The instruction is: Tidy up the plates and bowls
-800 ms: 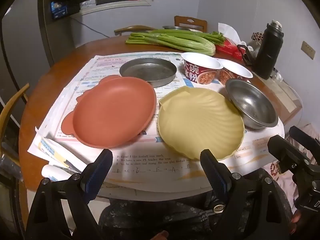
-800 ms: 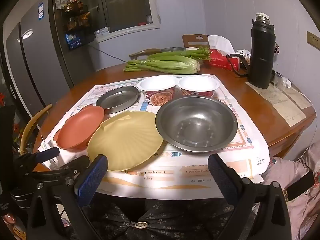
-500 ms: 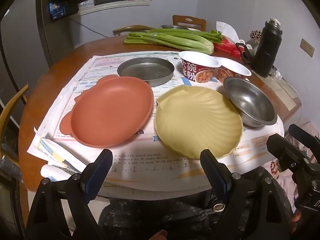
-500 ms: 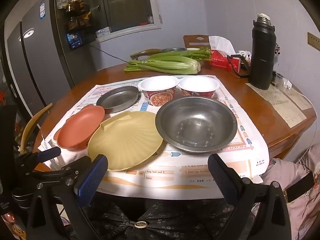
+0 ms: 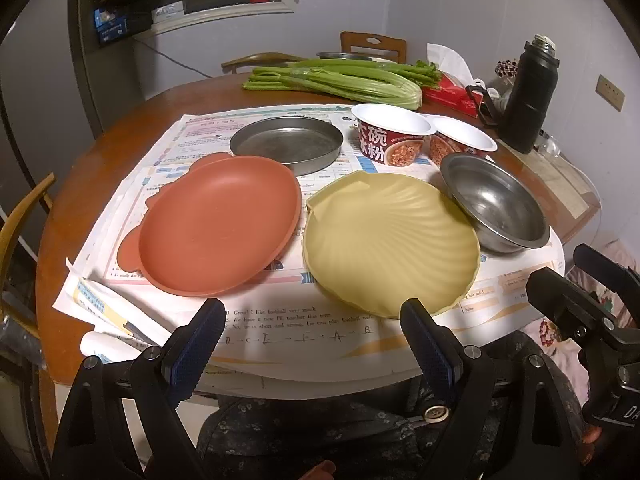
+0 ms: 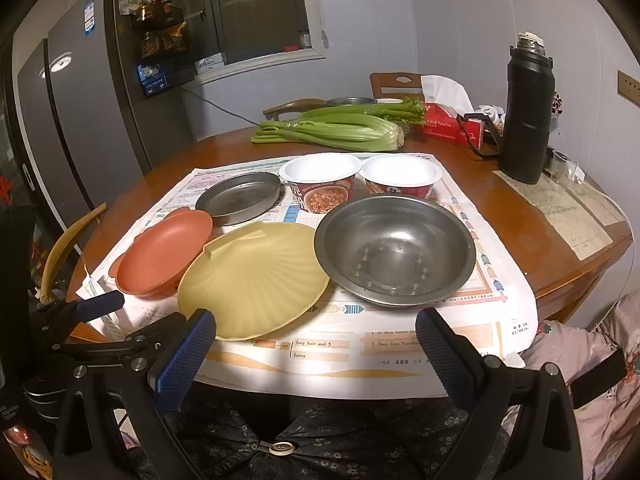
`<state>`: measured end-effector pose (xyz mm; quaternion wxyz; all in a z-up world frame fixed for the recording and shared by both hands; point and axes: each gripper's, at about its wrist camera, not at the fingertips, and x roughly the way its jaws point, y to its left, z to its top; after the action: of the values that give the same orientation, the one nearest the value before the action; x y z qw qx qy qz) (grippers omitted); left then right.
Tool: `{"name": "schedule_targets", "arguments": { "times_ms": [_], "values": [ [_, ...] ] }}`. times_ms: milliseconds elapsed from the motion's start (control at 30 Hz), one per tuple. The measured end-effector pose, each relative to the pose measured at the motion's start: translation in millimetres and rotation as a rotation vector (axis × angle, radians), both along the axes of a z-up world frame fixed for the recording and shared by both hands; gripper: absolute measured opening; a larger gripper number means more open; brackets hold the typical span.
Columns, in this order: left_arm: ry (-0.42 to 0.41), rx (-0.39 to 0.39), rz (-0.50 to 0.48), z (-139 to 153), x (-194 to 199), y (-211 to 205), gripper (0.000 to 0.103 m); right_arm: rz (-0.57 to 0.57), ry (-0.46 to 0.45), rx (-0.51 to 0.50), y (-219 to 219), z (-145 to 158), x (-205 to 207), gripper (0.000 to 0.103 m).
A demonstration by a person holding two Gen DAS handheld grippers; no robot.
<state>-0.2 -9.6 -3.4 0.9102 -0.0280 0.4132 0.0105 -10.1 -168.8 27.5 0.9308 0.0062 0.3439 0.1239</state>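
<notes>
On newspaper at the near side of a round wooden table lie a terracotta plate (image 5: 218, 224), a yellow shell-shaped plate (image 5: 390, 242) and a steel bowl (image 5: 494, 204). Behind them stand a flat steel pan (image 5: 286, 142) and two paper noodle bowls (image 5: 390, 134). My left gripper (image 5: 312, 328) hangs open at the table's front edge, between the terracotta and yellow plates, touching nothing. My right gripper (image 6: 316, 340) is open too, short of the yellow plate (image 6: 252, 280) and the steel bowl (image 6: 394, 248). Both hold nothing.
Celery stalks (image 6: 340, 128), a red tissue box (image 6: 448, 124) and a black flask (image 6: 526, 108) stand at the back of the table. Chairs (image 6: 396, 84) ring it, with a fridge (image 6: 72, 120) at the left. A person's dark patterned clothing (image 6: 320, 432) lies below the grippers.
The left wrist view has shifted slightly, the dishes sliding a little left and up in it. The right view is almost unchanged. Both grippers stay open and empty.
</notes>
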Motion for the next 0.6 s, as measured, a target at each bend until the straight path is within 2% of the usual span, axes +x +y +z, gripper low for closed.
{"name": "schedule_targets", "arguments": {
  "times_ms": [600],
  "values": [
    [-0.001, -0.003, -0.002, -1.1, -0.6, 0.4, 0.089, 0.005, 0.0, -0.007, 1.7, 0.2, -0.6, 0.101]
  ]
}}
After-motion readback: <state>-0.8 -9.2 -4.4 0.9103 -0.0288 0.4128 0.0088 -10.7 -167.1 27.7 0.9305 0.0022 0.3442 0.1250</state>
